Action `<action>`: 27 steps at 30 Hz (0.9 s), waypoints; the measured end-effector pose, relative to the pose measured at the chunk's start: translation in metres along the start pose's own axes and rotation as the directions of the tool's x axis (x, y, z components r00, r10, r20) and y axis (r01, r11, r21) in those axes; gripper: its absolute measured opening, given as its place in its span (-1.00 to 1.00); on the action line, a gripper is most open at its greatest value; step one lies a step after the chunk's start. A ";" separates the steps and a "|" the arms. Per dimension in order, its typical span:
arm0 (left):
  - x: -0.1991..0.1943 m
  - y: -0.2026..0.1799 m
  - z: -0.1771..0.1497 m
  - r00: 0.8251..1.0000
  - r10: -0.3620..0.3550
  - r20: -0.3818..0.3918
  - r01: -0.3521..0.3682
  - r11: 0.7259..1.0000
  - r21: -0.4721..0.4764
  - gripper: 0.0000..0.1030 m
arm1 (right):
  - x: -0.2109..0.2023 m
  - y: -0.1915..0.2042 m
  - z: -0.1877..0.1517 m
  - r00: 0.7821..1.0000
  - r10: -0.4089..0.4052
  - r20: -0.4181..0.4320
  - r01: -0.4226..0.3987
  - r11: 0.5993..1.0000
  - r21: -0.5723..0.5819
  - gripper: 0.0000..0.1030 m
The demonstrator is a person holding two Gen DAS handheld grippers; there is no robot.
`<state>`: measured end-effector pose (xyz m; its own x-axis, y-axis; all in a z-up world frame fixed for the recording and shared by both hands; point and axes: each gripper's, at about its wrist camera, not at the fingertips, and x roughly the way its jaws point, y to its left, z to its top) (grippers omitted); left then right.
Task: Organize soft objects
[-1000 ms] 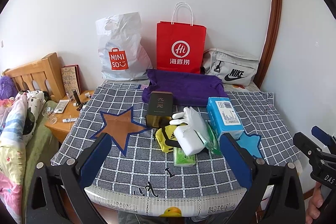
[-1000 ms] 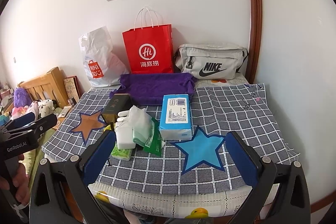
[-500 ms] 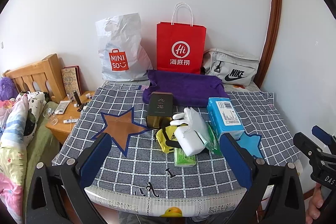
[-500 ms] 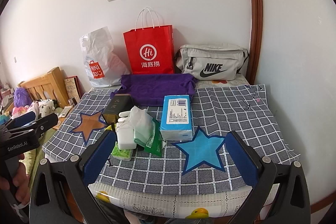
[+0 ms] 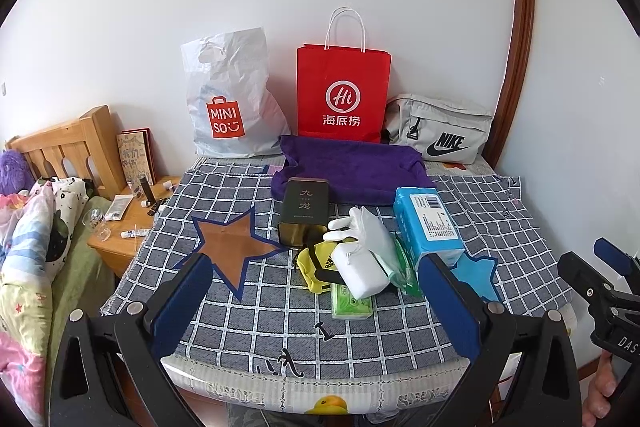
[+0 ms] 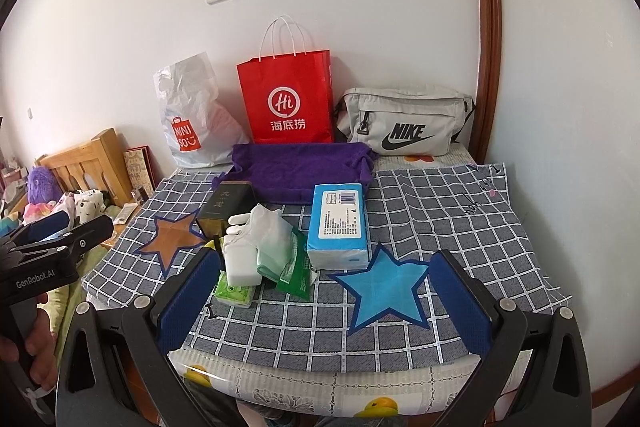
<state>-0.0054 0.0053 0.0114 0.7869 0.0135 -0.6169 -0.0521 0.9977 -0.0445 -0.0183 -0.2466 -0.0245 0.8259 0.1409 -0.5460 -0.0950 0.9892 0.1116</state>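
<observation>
On the checked cloth [image 5: 248, 307] lies a pile: a white glove [image 5: 360, 227] over a white block [image 5: 360, 271], a yellow pouch [image 5: 316, 263], a green tissue pack [image 5: 350, 305], green wrappers [image 6: 296, 267] and a blue tissue pack [image 5: 426, 221]. A dark tin [image 5: 304, 211] stands behind them, before a folded purple towel [image 5: 352, 167]. My left gripper [image 5: 316, 303] is open at the near table edge, in front of the pile. My right gripper [image 6: 324, 303] is open too, framing the blue star [image 6: 384, 291].
A Miniso plastic bag [image 5: 232, 99], a red paper bag [image 5: 342, 95] and a grey Nike bag [image 5: 440, 135] lean on the back wall. An orange star [image 5: 232, 247] marks the cloth's left. A wooden bedside table [image 5: 124, 227] and bedding [image 5: 36, 247] are at the left.
Both views have shifted very slightly; the objects on the cloth have not moved and both grippers stay open.
</observation>
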 end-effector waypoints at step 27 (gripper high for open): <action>0.011 -0.004 -0.002 1.000 -0.018 -0.007 0.018 1.000 0.015 1.00 | 0.002 -0.002 -0.003 1.000 0.009 0.024 -0.009 1.000 -0.013 1.00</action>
<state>0.0022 0.0014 0.0034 0.7834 -0.0050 -0.6215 -0.0287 0.9986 -0.0441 -0.0181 -0.2483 -0.0287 0.8379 0.1492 -0.5250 -0.1098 0.9883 0.1055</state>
